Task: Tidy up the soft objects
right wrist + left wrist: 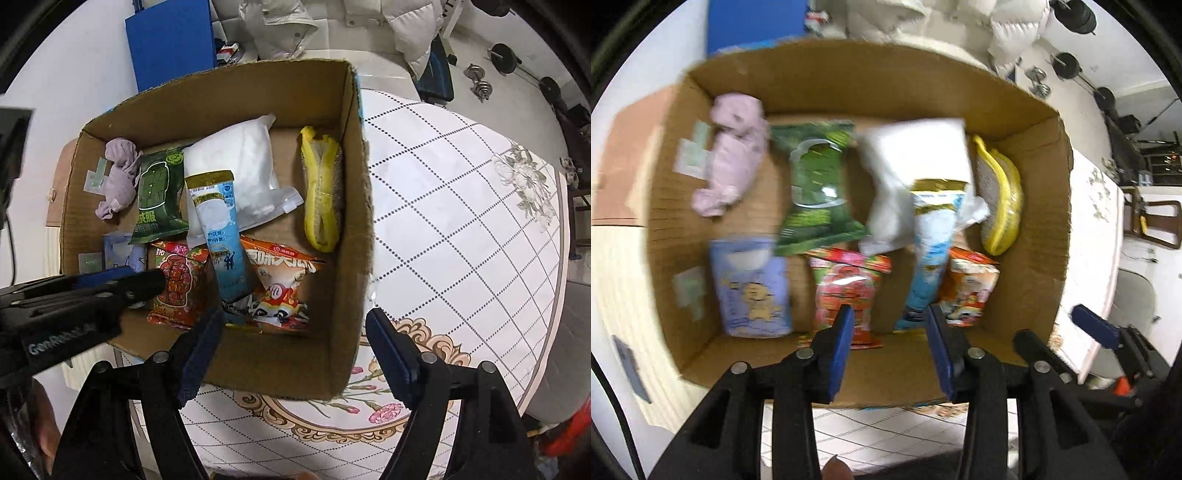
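White tablecloth point(461, 206) with grid lines and flower prints, under a cardboard box point(354, 229); white jackets point(280, 26) and dumbbells point(480, 83) behind the box

Inside the box: lilac cloth point(118, 177) at far left, green packet point(157, 195) beside it, white pouch point(240, 166) mid-box, yellow sponge point(321, 188) along the right wall, blue-and-white packet point(221, 236) leaning over the pouch, red snack bag point(177, 284) and orange snack bag point(280, 284) near the front wall

Only in left view: purple tissue pack point(750, 288) in full, blurred

Left gripper point(890, 350) open above the box's front wall, holding nothing; right gripper point(291, 354) spread wide over the box's front right corner, empty
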